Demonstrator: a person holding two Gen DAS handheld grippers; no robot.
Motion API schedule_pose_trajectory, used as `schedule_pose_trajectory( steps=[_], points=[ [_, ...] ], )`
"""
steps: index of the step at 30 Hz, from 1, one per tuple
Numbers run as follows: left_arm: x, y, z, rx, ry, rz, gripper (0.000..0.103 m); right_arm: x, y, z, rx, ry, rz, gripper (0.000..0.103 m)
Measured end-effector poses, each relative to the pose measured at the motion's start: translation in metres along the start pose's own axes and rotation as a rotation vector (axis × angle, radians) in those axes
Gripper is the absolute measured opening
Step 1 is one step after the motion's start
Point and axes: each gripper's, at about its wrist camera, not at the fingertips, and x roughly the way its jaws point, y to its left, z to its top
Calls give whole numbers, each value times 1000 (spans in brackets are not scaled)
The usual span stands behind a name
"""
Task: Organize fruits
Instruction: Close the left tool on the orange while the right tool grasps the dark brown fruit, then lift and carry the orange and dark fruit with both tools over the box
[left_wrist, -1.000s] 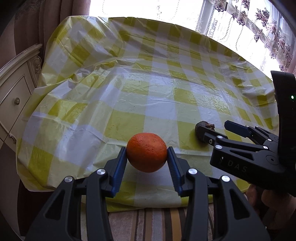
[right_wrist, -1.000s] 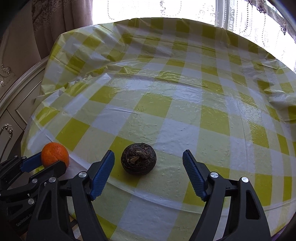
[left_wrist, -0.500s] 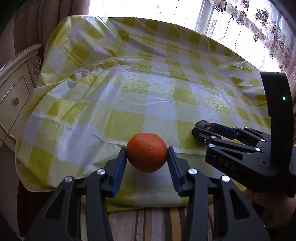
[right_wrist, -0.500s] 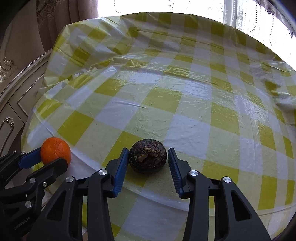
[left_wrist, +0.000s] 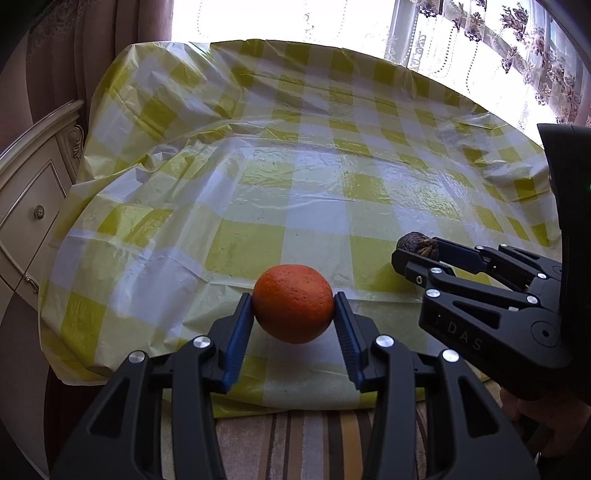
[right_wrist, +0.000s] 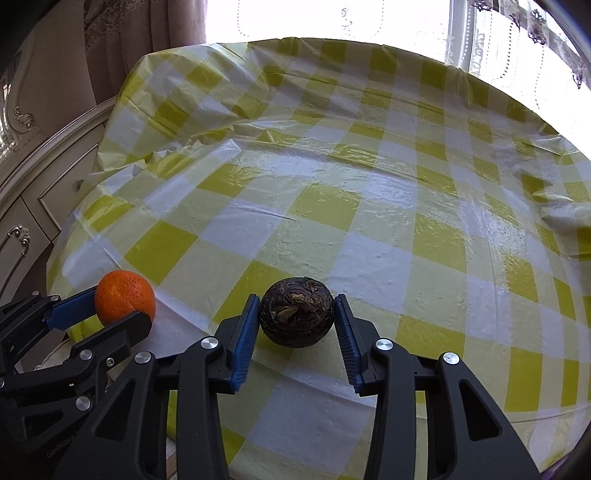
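**Observer:** What changed on your side just now?

**Operator:** I closed my right gripper. A second ago its blue pads stood wide either side of the dark round fruit; now they press on both its flanks, so I have it. It sits at the near edge of the checked tablecloth, and I can't tell yet whether it has left the cloth.

**Observer:** And the left?

**Operator:** No change there. My left gripper stays clamped on the orange, narrow, pads against both sides. Going by its shadow, the orange hangs just above the tablecloth's near edge, to the left of the dark fruit and close to it.

**Observer:** So both fruits are in hand. What does that mean for the sorting?

**Operator:** I judge the picking stage is finished and the carrying stage begins. Beyond the two fruits, the tablecloth runs bare all the way to its far edge under the window curtains. I see no bowl or tray on it, so I can't tell where they belong.

**Observer:** Anything beside the tablecloth?

**Operator:** A cream cabinet against its left side, nothing else useful.
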Motion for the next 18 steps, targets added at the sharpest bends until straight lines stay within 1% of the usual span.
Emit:
schedule_pose_trajectory(
  steps=[9,18],
  points=[
    [-13,-9,-3,19,-18,-9,44,-22,-9,-14,29,-6,-10,40],
    [-26,-32,-9,60,-26,-47,44,-51,-28,-34,75,-16,-33,40]
  ],
)
